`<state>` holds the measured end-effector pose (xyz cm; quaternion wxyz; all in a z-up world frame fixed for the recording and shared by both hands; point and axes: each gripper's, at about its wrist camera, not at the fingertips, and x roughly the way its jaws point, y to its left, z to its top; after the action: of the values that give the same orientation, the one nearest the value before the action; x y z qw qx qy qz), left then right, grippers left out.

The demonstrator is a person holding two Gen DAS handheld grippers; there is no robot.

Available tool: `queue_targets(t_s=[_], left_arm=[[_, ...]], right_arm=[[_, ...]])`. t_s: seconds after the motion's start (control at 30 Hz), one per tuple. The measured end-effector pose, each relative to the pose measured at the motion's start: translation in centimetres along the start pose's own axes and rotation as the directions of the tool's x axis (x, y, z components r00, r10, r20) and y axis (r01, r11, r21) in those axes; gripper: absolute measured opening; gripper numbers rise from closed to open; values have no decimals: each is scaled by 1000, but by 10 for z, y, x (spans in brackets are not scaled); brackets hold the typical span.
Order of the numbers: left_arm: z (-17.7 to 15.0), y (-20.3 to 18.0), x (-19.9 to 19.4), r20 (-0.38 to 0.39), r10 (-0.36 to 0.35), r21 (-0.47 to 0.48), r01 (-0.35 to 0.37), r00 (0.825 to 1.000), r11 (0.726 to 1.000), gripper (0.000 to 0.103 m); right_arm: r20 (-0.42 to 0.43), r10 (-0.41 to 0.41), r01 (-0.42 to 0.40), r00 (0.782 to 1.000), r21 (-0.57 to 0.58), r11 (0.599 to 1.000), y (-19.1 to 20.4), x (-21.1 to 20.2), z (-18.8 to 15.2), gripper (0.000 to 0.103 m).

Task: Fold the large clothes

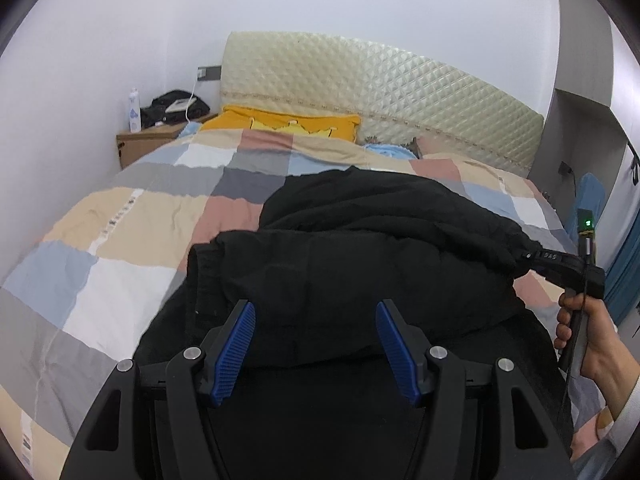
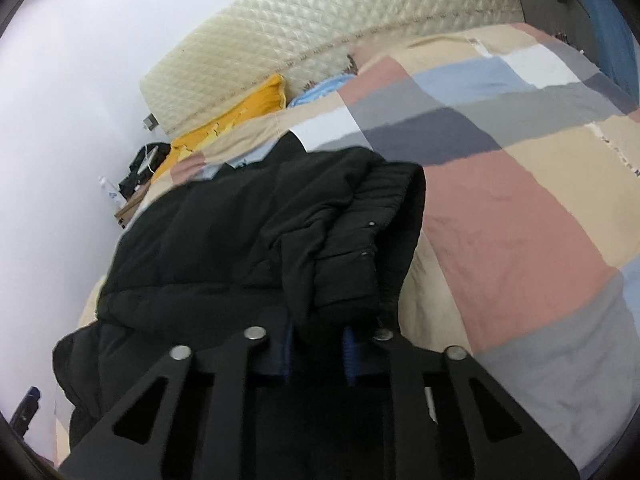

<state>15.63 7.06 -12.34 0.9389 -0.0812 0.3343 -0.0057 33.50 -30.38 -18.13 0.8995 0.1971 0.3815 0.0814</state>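
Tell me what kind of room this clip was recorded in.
Almost certainly a bedroom: a bed with a patchwork duvet, a quilted cream headboard with a yellow pillow against it, and a bedside table by the wall.

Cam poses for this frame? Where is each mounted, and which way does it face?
Left wrist: on the open left gripper, over the black jacket, facing the headboard; right hand and right gripper visible.
Right wrist: on the right gripper, tilted, shut on a jacket fold, facing the headboard.
Shared: jacket, patchwork quilt, yellow pillow, nightstand.
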Motion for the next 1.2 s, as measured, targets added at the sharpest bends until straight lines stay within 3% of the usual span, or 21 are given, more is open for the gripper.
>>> queue_targets(t_s=[0.13,0.3,0.43,0.63,0.7,0.9,1.07,1.2], left_arm=[[-1,6,3,-11,8,-17,-8,1000,1000,63],[-4,14,13,-56,14,-28,-16,998,999,63],[-7,17,19,-85,14,-42,-17,996,999,63],[-6,17,11,-70,-21,-43,18,997,999,63],[-6,13,7,-57,-23,-29,21,998,999,63],[-9,5,0,-48,-27,1,27,998,1000,63],[-8,12,-3,-55,-43,-16,42,998,999,63],[-4,27,-4,-108,-94,-36,90,990,995,63]], right_arm=[[41,6,-7,999,16,1000,-1,-15,7,16],[-54,-40,41,998,18,999,-16,8,-7,16],[-57,-79,79,995,-14,997,-8,11,-10,16],[-45,-54,58,998,92,994,-17,-25,-7,34],[-33,-51,54,998,90,995,-15,-42,-9,54],[-44,-52,54,998,63,997,-5,-83,-18,65],[-180,-98,102,979,16,995,-8,-95,-37,66],[-310,-49,66,949,45,997,-28,-98,-50,66]])
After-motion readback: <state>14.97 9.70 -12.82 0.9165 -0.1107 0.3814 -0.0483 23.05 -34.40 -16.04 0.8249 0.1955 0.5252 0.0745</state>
